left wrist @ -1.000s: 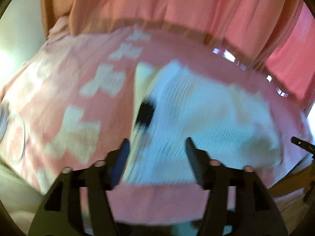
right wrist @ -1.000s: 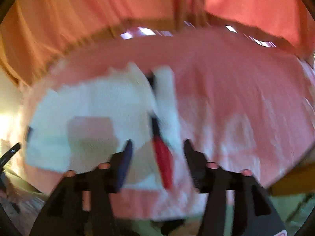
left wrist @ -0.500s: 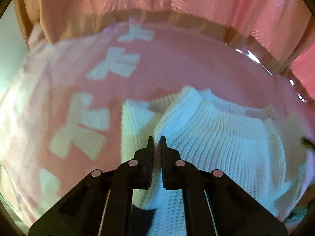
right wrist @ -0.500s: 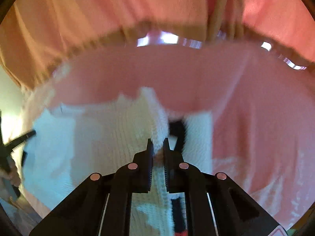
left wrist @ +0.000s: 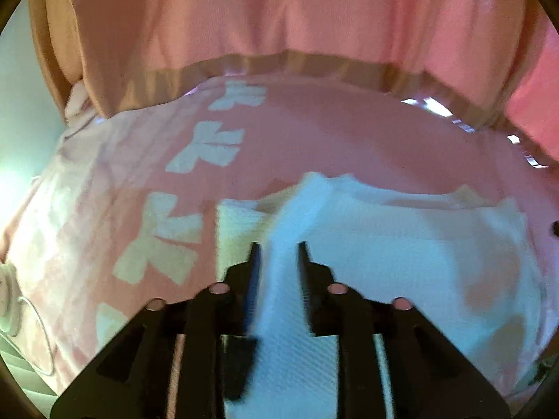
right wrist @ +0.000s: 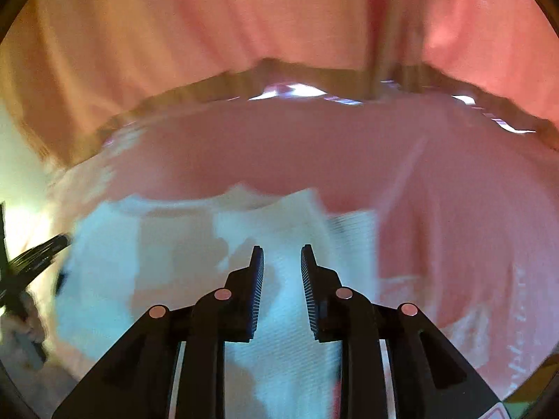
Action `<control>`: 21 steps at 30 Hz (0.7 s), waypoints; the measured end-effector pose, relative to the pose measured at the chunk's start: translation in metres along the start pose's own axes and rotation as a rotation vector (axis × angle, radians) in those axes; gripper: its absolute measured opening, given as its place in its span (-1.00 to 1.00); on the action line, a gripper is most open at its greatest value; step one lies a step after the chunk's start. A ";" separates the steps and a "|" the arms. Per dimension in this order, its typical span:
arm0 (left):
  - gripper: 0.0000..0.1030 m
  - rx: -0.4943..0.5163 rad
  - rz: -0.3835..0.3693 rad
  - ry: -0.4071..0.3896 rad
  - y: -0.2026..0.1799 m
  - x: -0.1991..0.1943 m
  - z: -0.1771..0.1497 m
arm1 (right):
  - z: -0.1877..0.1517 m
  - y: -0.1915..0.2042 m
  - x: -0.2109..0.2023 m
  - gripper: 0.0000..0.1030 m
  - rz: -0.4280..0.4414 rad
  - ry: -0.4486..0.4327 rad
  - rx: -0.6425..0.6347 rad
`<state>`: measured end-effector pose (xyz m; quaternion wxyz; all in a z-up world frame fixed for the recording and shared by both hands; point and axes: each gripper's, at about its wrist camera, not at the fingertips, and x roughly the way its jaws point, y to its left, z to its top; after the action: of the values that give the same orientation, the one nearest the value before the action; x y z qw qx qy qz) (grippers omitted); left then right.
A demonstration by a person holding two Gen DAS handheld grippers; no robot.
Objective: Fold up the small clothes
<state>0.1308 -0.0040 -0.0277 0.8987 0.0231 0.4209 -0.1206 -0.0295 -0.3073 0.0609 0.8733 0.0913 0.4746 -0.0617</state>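
Left wrist view: left gripper (left wrist: 276, 244) jaws apart over the white sweater (left wrist: 401, 255) on the pink bedspread (left wrist: 314, 132); sweater extended rightward. Right gripper (right wrist: 281, 246) likewise apart, over its right part.

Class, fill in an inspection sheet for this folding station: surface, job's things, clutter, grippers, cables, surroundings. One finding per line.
Surface: pink bedspread with pale bow prints.
Job's things: white knit garment lying on it, a fold between both grippers' fingers.
Clutter: nothing seen.
Grippers: left gripper open; right gripper open; both low over the knit.
Cables: thin white cord at the bedspread's left edge.
Surroundings: pink curtains behind.
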 end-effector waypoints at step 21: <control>-0.16 0.062 0.033 0.100 -0.030 0.029 -0.029 | -0.027 0.110 0.044 -0.70 0.145 0.132 -0.268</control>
<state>0.1202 -0.0346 -0.0664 0.8772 0.0641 0.4611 -0.1173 -0.0064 -0.1954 0.0203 0.8466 0.0117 0.5272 0.0714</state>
